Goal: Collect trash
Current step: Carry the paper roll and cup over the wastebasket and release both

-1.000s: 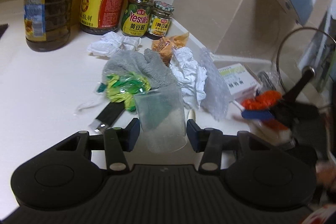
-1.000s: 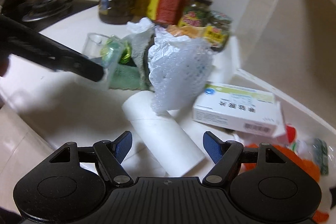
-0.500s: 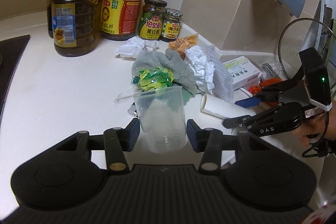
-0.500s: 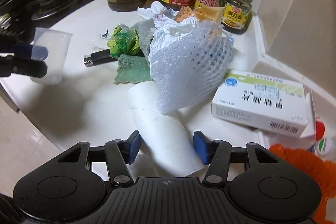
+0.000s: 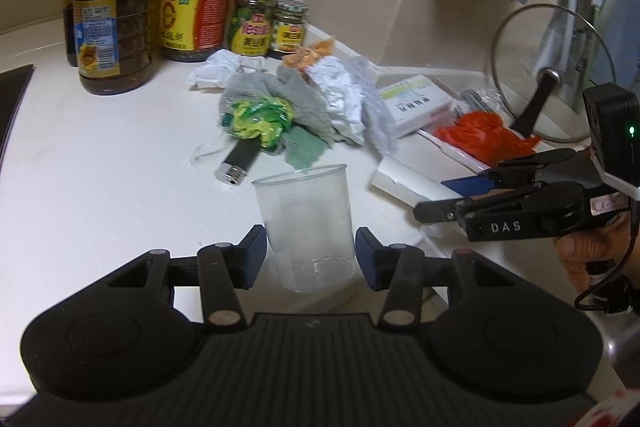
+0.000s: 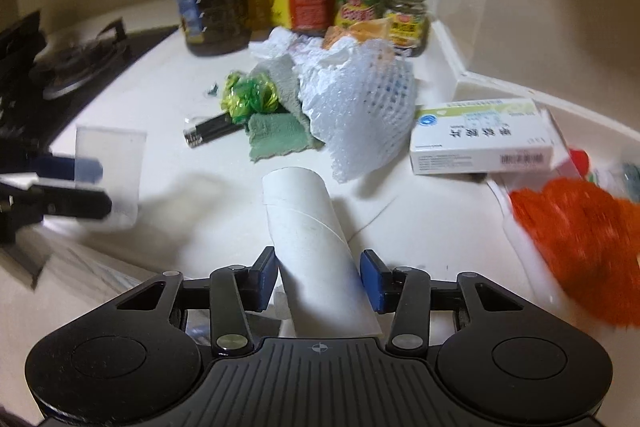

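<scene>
While the left tongs [image 5: 310, 253] clench a clear plastic cup [image 5: 306, 223] just above the near edge of the white surface [image 5: 100, 167], the right tongs [image 6: 318, 277] are closing on a cardboard tube [image 6: 312, 227] that lies between their pads, close in front of the trash heap's foam net [image 6: 360, 119] and medicine box [image 6: 484, 137]. That tube is light and thin-walled, so a hard squeeze could crush it. Held near one end, it could also swivel and knock the heap.

Clear plastic cup [image 5: 308, 227] upright, empty; white cardboard tube [image 6: 316, 247] lying on white counter [image 5: 100, 187], near trash pile.
</scene>
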Tool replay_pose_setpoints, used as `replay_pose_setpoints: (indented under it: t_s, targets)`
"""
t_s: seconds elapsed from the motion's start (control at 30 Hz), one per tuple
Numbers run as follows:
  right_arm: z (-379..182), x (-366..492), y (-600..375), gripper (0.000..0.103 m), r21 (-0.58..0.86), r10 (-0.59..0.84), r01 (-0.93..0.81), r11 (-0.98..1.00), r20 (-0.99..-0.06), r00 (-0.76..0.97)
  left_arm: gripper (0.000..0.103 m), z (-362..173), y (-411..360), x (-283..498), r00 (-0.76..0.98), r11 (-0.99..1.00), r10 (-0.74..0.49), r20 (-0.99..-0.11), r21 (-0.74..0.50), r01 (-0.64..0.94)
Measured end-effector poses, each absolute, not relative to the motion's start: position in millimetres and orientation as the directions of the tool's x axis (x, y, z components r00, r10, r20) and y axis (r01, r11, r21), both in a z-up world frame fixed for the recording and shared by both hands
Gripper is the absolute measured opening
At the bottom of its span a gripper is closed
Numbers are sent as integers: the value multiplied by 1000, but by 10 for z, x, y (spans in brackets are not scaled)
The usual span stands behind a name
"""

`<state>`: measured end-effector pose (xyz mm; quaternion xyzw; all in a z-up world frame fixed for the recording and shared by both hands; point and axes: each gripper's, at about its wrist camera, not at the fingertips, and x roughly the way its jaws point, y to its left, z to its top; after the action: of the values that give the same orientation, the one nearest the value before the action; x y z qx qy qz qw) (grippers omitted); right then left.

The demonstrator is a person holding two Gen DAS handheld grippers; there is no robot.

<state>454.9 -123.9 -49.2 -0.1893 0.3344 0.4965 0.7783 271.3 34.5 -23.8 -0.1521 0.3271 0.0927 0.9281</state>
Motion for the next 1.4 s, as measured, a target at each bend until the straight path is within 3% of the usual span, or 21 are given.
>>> replay_pose_setpoints:
  t_s: [0.33,0.53,0.83,1.4]
  targets:
    - [-302,3796,-1592,45,152,693,-826,543,-637,339,45,-293,163,2363,751,962,-16,-660,-215,-168]
    - [-466,3248,-1702,45,208,676,-780,590,-656,336,45,-534,79,2062,701,964,-62,-711,-224,-142]
    - [-1094,2861,-1608,45,100,547,-784,613,-770,329,45,-946,16,1887,618,963,-99,-780,-231,-138]
    - [-1976,2955,-1417,45,0,431,-775,632,-831,352,45,-1772,60,2202,480,961,-127,-868,-227,-157]
